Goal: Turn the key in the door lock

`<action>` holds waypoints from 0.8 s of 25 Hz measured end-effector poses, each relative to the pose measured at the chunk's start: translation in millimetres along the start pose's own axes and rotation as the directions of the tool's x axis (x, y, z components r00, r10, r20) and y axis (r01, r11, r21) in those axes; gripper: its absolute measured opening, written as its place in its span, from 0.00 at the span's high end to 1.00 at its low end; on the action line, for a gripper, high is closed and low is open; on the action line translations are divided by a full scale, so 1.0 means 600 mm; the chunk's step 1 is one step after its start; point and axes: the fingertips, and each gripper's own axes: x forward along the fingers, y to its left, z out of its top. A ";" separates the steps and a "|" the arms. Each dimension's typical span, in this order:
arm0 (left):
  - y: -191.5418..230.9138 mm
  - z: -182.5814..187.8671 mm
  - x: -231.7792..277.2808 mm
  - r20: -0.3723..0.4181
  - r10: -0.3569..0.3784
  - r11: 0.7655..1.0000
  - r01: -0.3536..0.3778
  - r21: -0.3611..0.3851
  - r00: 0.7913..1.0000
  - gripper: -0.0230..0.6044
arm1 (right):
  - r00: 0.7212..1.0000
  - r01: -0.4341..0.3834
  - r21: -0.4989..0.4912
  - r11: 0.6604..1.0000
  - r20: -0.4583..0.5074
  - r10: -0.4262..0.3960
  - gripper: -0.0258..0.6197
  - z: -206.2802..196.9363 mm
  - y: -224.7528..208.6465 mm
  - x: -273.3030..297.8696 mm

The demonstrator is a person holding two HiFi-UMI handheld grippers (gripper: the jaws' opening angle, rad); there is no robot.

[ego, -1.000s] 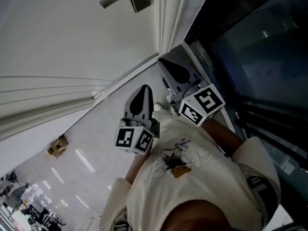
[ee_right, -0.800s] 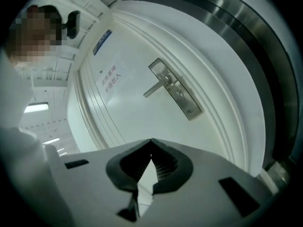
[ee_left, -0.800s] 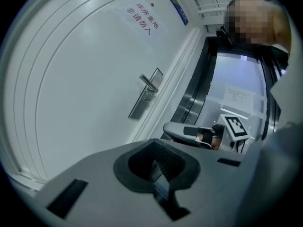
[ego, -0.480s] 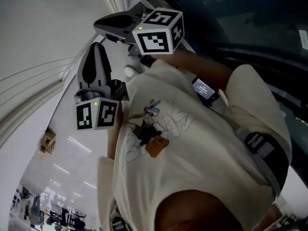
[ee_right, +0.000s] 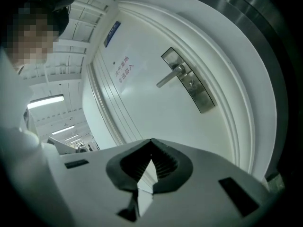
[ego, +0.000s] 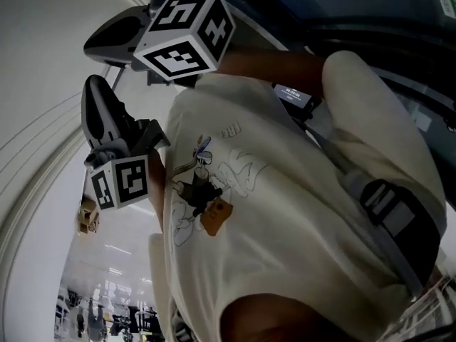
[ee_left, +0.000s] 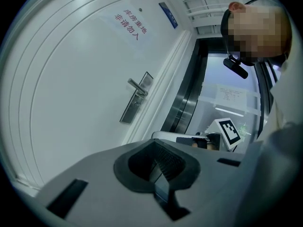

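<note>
The white door (ee_left: pixel 71 93) carries a metal lock plate with a lever handle (ee_left: pixel 136 97), which also shows in the right gripper view (ee_right: pixel 186 81). I see no key in any view. My left gripper (ee_left: pixel 158 171) points level at the door some way from the lock, jaws together with nothing between them. My right gripper (ee_right: pixel 150 162) is shut and empty, aimed at the door below the lock plate. In the head view the left gripper (ego: pixel 96 102) hangs below the right gripper (ego: pixel 114 38), both beside the person's white shirt (ego: pixel 271 212).
A sign with red characters (ee_left: pixel 130 23) and a small blue plate (ee_left: pixel 169 14) are on the door. A dark metal frame (ee_left: pixel 182 108) runs along the door's right edge. The right gripper's marker cube (ee_left: pixel 228 131) shows beside the left gripper.
The head view has swung down onto the shirt, and the door handle has left its top edge. Both grippers have shifted up and left in the picture, the right one now above the left.
</note>
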 end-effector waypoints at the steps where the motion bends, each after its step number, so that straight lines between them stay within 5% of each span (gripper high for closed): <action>1: -0.002 -0.002 0.001 -0.004 -0.003 1.000 0.003 -0.001 1.000 0.95 | 1.000 0.004 -0.015 1.000 0.005 -0.004 0.95 0.003 0.002 -0.003; 10: -0.006 0.008 -0.004 0.012 -0.010 1.000 0.010 0.011 1.000 0.96 | 1.000 0.007 -0.069 0.998 0.025 -0.005 0.95 0.009 0.027 -0.009; 16: 0.005 -0.002 -0.007 -0.011 -0.009 1.000 0.009 0.001 1.000 0.96 | 0.989 0.139 -0.104 0.985 0.064 -0.133 0.95 -0.015 0.018 -0.037; 20: 0.006 -0.003 0.014 -0.010 -0.004 1.000 0.004 0.009 1.000 0.96 | 0.988 0.144 -0.112 0.983 0.062 -0.138 0.95 -0.019 0.006 -0.041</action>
